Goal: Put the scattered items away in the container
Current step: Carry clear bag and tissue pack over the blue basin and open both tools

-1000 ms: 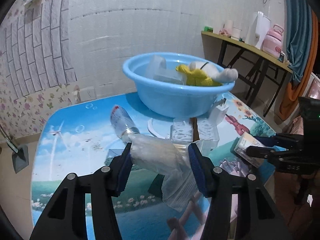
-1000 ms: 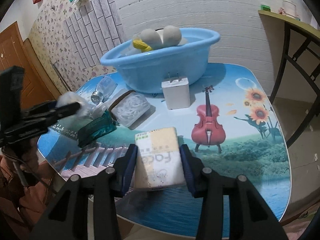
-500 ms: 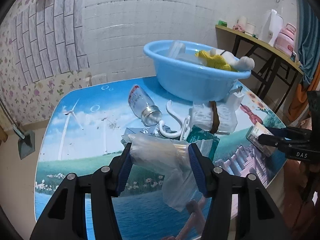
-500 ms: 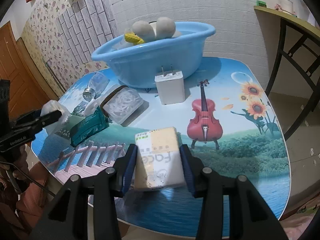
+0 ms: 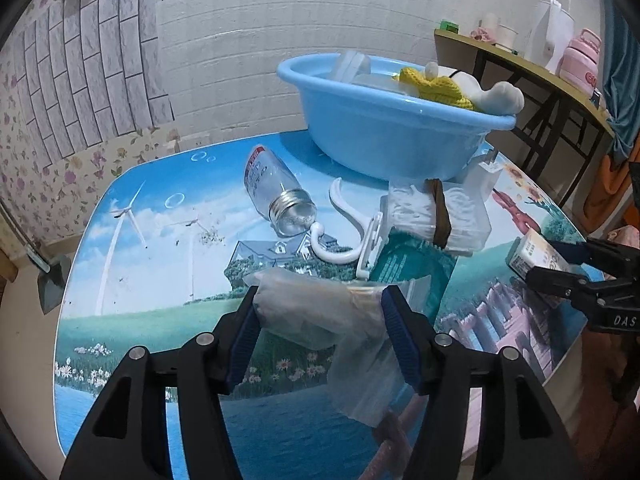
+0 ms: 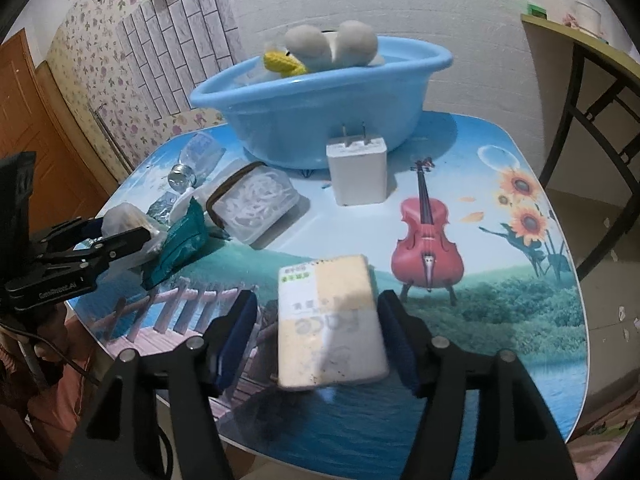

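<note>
A small room with patterned walls and a printed table

Ahead of the fingers stands a white brick-textured wall (image 5: 320,36); to their left it meets grey tile panels (image 5: 80,92) and floral wallpaper (image 5: 28,184). A brown door (image 6: 24,120) shows far left. Right of the fingers, a side table (image 5: 520,60) on dark legs carries a pink jug (image 5: 580,60), beside a teal curtain (image 5: 620,64). The table (image 6: 500,300) below bears a landscape print.

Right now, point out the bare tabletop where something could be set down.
Free: the windmill side of the table, left of the glass bottle, and the sunflower side right of the white charger. Crowded: between the blue basin and both claws, around the clear box and green packet.
</note>
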`<action>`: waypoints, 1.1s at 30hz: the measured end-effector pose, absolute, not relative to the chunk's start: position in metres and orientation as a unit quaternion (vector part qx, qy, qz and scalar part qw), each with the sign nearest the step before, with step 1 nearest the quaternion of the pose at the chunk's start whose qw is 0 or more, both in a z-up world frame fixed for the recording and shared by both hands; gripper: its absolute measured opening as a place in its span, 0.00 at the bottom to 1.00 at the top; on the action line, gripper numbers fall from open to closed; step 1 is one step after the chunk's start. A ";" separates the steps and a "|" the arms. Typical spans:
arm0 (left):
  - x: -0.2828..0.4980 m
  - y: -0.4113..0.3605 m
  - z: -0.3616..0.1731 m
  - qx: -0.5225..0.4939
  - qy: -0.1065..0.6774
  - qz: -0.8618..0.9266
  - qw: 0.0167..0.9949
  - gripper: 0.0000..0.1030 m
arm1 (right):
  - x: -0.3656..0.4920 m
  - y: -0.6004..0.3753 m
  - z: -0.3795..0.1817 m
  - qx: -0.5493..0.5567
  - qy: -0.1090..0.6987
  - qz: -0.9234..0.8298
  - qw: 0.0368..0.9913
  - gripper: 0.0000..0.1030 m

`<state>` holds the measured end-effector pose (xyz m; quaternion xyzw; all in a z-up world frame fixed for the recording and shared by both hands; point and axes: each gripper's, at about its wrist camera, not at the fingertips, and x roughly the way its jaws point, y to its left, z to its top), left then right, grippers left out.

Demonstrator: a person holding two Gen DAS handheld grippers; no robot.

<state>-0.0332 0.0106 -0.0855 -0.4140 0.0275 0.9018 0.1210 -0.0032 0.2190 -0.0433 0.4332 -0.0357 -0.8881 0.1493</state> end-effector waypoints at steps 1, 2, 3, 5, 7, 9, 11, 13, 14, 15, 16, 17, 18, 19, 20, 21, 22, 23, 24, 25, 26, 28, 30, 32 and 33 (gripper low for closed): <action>-0.033 0.011 -0.082 -0.408 0.027 0.905 0.120 0.54 | -0.003 0.219 -0.043 0.434 -0.034 -0.888 0.149 0.58; -0.031 0.012 -0.079 -0.400 0.026 0.908 0.124 0.52 | -0.004 0.220 -0.043 0.436 -0.035 -0.887 0.148 0.44; -0.030 0.013 -0.075 -0.395 0.025 0.909 0.130 0.52 | -0.004 0.221 -0.041 0.436 -0.035 -0.887 0.148 0.44; -0.030 0.014 -0.070 -0.389 0.025 0.911 0.133 0.51 | -0.003 0.224 -0.035 0.423 -0.037 -0.894 0.144 0.44; -0.030 0.015 -0.066 -0.387 0.025 0.912 0.133 0.51 | -0.002 0.225 -0.029 0.411 -0.040 -0.899 0.144 0.44; -0.032 0.016 -0.063 -0.390 0.024 0.911 0.133 0.51 | 0.000 0.227 -0.025 0.403 -0.050 -0.901 0.152 0.44; -0.034 0.020 -0.058 -0.390 0.028 0.911 0.135 0.51 | 0.003 0.228 -0.020 0.393 -0.057 -0.904 0.161 0.44; -0.035 0.022 -0.051 -0.382 0.031 0.914 0.135 0.51 | 0.004 0.228 -0.017 0.389 -0.056 -0.905 0.162 0.44; -0.036 0.023 -0.048 -0.379 0.032 0.915 0.134 0.51 | 0.005 0.228 -0.015 0.387 -0.056 -0.906 0.162 0.44; -0.037 0.024 -0.045 -0.377 0.031 0.916 0.134 0.52 | 0.005 0.229 -0.012 0.385 -0.058 -0.907 0.161 0.44; -0.037 0.023 -0.043 -0.375 0.028 0.916 0.137 0.52 | 0.004 0.228 -0.009 0.383 -0.059 -0.908 0.161 0.44; -0.037 0.023 -0.041 -0.374 0.025 0.917 0.139 0.52 | 0.004 0.229 -0.006 0.380 -0.061 -0.909 0.160 0.44; -0.037 0.022 -0.041 -0.373 0.023 0.917 0.138 0.52 | 0.005 0.230 -0.004 0.377 -0.061 -0.910 0.160 0.44; -0.036 0.021 -0.040 -0.370 0.020 0.918 0.139 0.52 | 0.005 0.229 -0.003 0.376 -0.062 -0.911 0.160 0.44; -0.035 0.019 -0.040 -0.369 0.017 0.919 0.140 0.52 | 0.006 0.229 -0.002 0.375 -0.062 -0.911 0.161 0.44; -0.035 0.018 -0.039 -0.369 0.014 0.919 0.139 0.52 | 0.006 0.228 -0.002 0.374 -0.062 -0.911 0.161 0.44; -0.036 0.018 -0.039 -0.370 0.012 0.919 0.138 0.52 | 0.006 0.227 -0.002 0.374 -0.061 -0.911 0.162 0.44; -0.036 0.018 -0.040 -0.371 0.009 0.918 0.138 0.52 | 0.006 0.226 -0.001 0.374 -0.059 -0.911 0.162 0.44; -0.036 0.019 -0.039 -0.372 0.007 0.918 0.138 0.52 | 0.007 0.225 -0.001 0.374 -0.057 -0.911 0.163 0.44; -0.036 0.019 -0.039 -0.370 0.007 0.918 0.139 0.52 | 0.008 0.224 0.000 0.374 -0.055 -0.911 0.164 0.44; -0.036 0.020 -0.038 -0.368 0.009 0.919 0.140 0.52 | 0.008 0.224 0.001 0.374 -0.056 -0.911 0.166 0.44; -0.035 0.022 -0.035 -0.363 0.013 0.921 0.142 0.52 | 0.009 0.223 0.002 0.373 -0.060 -0.911 0.168 0.44; -0.035 0.022 -0.033 -0.362 0.011 0.921 0.145 0.52 | 0.011 0.223 0.005 0.369 -0.061 -0.912 0.169 0.44; -0.035 0.022 -0.030 -0.359 0.009 0.922 0.146 0.52 | 0.012 0.223 0.007 0.366 -0.063 -0.913 0.169 0.44; -0.035 0.023 -0.028 -0.357 0.009 0.923 0.145 0.52 | 0.013 0.223 0.008 0.364 -0.064 -0.914 0.169 0.44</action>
